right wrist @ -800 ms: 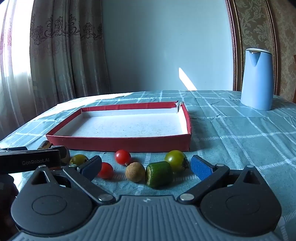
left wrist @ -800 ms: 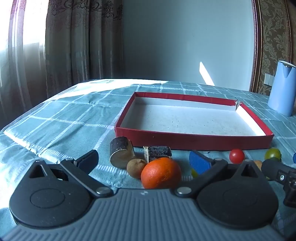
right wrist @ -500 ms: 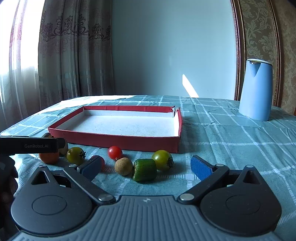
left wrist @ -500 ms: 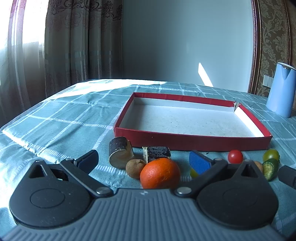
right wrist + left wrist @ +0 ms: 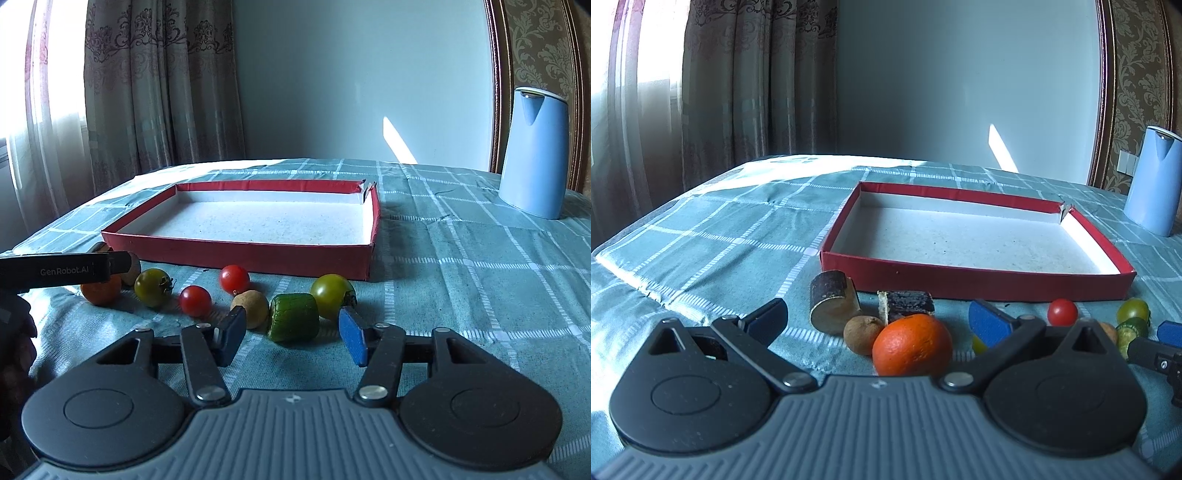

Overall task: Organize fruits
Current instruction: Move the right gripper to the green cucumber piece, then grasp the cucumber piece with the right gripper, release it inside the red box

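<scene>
Right wrist: blocky green fruit point(image 5: 294, 316) between half-closed jaws — round tomatoes, checked cloth.

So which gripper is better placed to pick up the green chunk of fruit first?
Right, probably. The right gripper has the green chunk just ahead between its open, partly narrowed jaws. The left gripper stands wide open over the orange, with the chunk off to its far right.
</scene>
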`<state>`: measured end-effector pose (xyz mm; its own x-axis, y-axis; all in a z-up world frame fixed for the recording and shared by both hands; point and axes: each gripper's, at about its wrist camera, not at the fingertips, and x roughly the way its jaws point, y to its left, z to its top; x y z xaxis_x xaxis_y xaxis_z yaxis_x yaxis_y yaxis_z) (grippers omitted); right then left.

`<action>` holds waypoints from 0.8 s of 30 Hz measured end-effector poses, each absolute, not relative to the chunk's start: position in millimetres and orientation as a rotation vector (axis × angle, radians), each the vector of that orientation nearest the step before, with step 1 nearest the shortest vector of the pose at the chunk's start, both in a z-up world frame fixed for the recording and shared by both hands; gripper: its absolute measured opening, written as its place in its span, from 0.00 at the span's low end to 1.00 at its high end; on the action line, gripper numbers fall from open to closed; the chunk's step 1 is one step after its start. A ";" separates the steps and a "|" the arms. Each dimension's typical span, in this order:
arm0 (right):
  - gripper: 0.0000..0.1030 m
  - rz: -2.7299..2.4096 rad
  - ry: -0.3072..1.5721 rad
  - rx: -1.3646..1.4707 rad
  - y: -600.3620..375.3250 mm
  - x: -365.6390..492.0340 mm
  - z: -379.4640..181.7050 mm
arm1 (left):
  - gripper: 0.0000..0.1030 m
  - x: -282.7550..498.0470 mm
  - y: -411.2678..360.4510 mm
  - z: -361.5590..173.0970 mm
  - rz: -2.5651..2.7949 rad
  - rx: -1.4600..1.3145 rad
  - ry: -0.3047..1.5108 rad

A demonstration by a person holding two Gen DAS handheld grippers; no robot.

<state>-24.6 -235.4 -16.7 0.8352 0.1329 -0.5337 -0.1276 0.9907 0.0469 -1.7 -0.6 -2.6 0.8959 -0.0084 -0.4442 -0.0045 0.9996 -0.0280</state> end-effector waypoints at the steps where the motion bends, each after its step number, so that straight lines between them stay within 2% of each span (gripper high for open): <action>1: 0.49 0.139 0.573 0.006 -235.5 -22.6 -16.7 | 1.00 -1.7 -0.9 -2.7 -0.001 -0.028 0.461; 5: 0.36 0.139 0.600 0.003 -235.2 -15.6 -18.4 | 1.00 -1.6 -1.2 -2.8 -0.001 -0.033 0.463; 10: 0.36 0.132 0.620 0.002 -234.8 -10.1 -20.5 | 1.00 -2.0 0.4 -2.7 -0.007 -0.048 0.434; 11: 0.31 0.131 0.623 0.002 -234.9 -9.6 -20.7 | 1.00 -2.0 0.7 -2.8 -0.008 -0.050 0.427; 14: 0.27 0.143 0.631 0.011 -235.7 -7.7 -21.6 | 1.00 -2.3 1.1 -3.3 -0.005 -0.052 0.416; 24: 0.26 0.150 0.589 0.056 -243.9 -22.1 -12.4 | 1.00 -1.0 1.2 -3.0 -0.002 -0.065 0.439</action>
